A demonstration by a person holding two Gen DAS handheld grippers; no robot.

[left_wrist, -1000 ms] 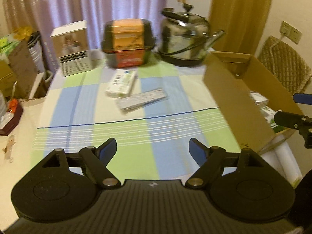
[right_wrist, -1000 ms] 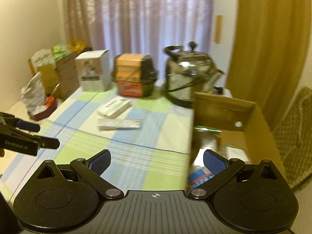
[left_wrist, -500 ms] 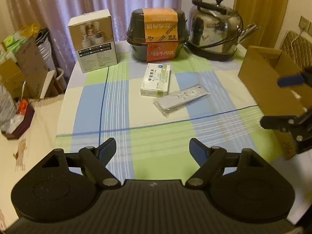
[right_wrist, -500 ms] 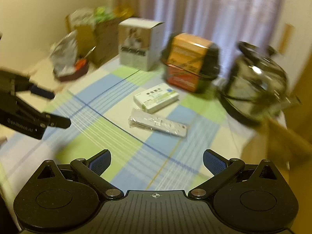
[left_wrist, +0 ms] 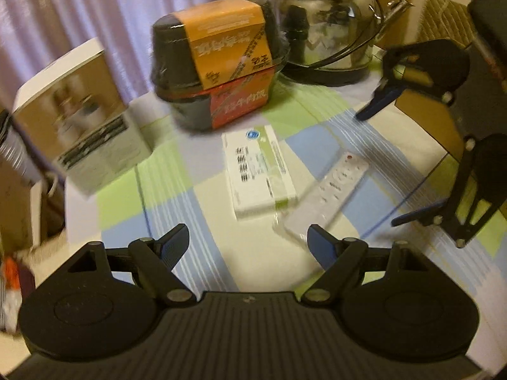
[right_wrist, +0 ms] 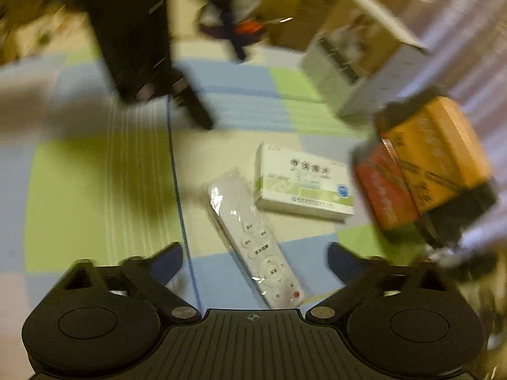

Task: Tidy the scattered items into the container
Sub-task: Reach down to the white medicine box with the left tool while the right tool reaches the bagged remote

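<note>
A white remote control in clear plastic wrap (left_wrist: pixel 329 193) (right_wrist: pixel 256 243) lies on the checked tablecloth beside a flat white and green medicine box (left_wrist: pixel 258 171) (right_wrist: pixel 304 183). My left gripper (left_wrist: pixel 248 242) is open, low over the cloth just short of both items. My right gripper (right_wrist: pixel 255 261) is open, with the remote's near end between its fingers; contact is not visible. In the left wrist view the right gripper (left_wrist: pixel 405 164) comes in from the right. A corner of the cardboard box (left_wrist: pixel 424 120) shows behind it.
A black bowl with an orange and red sleeve (left_wrist: pixel 218 63) (right_wrist: pixel 424 164), a steel kettle (left_wrist: pixel 326 22) and a white product box (left_wrist: pixel 76 126) (right_wrist: pixel 361 60) stand along the far side of the table (left_wrist: pixel 171 164). Bags and cartons sit on the floor to the left.
Both grippers have moved in toward the remote and the medicine box. The right gripper has swung left and down until the remote lies between its open fingers. The cardboard box has slid out of view.
</note>
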